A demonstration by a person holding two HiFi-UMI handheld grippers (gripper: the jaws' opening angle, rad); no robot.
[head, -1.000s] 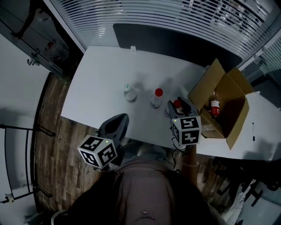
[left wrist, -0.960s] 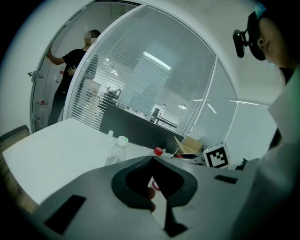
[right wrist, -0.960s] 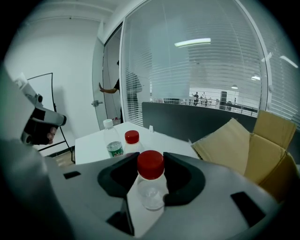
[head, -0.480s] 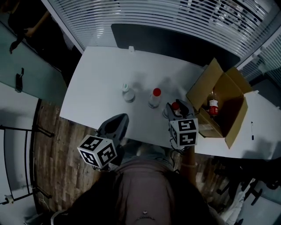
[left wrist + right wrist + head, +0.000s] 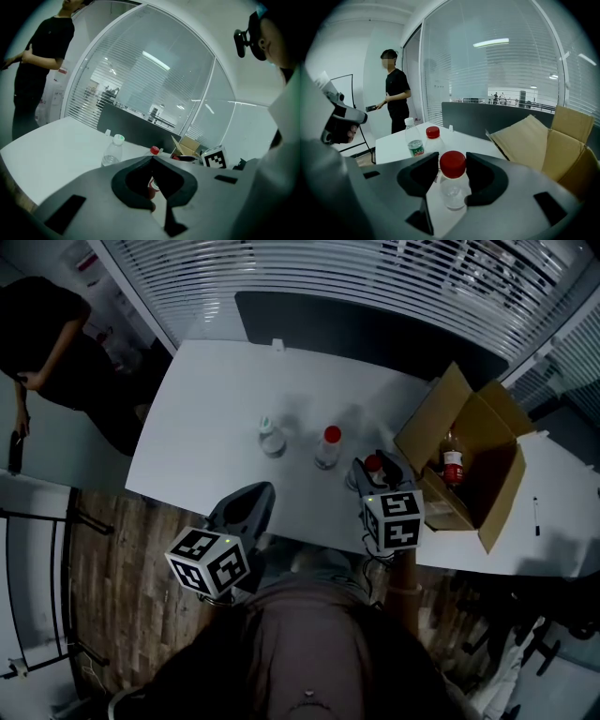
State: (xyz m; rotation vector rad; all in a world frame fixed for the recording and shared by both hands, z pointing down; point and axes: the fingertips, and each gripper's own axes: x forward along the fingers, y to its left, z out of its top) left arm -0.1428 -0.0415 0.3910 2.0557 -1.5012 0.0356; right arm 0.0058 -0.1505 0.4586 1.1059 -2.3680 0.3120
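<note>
A clear bottle with a red cap [image 5: 453, 180] stands between the jaws of my right gripper [image 5: 453, 158], whose tips press the cap from both sides. From the head view this bottle [image 5: 372, 464] is near the table's front edge, just left of the cardboard box [image 5: 487, 432]. My left gripper [image 5: 257, 493] hovers at the table's front edge with its jaws shut and nothing between them [image 5: 152, 158]. Further back on the white table [image 5: 206, 409] stand a green-capped bottle [image 5: 271, 437] and a second red-capped bottle [image 5: 326, 446].
The open cardboard box [image 5: 548, 140] at the right holds an upright bottle with a red label [image 5: 454, 461]. A person in black [image 5: 52, 329] stands left of the table by the glass wall. A pen [image 5: 535, 517] lies on the far right.
The person in black has walked into view at the left. Both grippers and the bottles have hardly moved.
</note>
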